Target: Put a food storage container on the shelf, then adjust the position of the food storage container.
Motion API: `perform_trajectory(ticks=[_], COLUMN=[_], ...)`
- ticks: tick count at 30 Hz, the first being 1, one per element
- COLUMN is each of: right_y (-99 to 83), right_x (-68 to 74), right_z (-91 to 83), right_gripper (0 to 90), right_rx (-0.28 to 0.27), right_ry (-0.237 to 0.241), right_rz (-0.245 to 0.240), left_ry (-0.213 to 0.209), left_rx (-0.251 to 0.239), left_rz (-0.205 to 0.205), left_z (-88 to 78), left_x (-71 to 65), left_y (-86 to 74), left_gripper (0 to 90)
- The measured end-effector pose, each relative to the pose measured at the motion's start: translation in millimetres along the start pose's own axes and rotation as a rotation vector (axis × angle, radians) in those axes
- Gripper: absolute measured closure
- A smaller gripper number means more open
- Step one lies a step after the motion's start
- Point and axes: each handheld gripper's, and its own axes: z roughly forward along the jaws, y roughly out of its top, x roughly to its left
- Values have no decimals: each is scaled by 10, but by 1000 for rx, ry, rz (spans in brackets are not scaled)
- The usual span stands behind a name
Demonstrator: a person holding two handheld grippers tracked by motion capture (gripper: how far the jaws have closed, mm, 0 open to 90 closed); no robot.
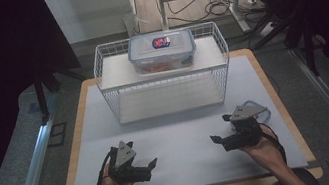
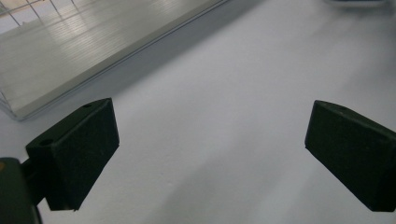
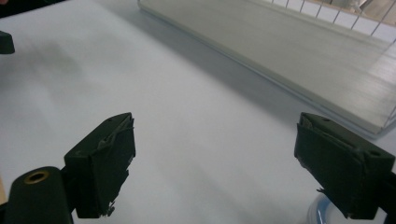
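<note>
- Both hand-held tools sit low over the grey mat (image 1: 180, 140): left gripper (image 1: 150, 167) and right gripper (image 1: 217, 140), jaws wide apart, empty.
- Beyond them, wire rack (image 1: 115, 98).
- Clear lidded box (image 1: 162, 52) (blue label) rests on the rack's upper shelf.

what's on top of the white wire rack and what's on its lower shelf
On the wire rack's upper shelf sits a clear lidded plastic container with a red-and-blue label on its lid; reddish contents show through, too blurred to identify. The lower shelf's visible part looks bare; its back is covered by the upper shelf.
</note>
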Motion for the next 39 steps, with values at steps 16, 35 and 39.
perform_trajectory(ticks=[16,35,39], right_y=[-26,-178,-278], right_x=[-70,-895,-1101], right_z=[-9,-528,-629], right_gripper=[68,893,895], right_rx=[33,74,71], right_ry=[-6,-280,-345], right_rz=[31,177,236], left_ry=[15,26,26], left_rx=[-6,24,27], left_rz=[1,18,21], left_z=[-20,9,20], left_x=[2,8,0], left_y=[-24,-42,-41], left_gripper=[28,29,30])
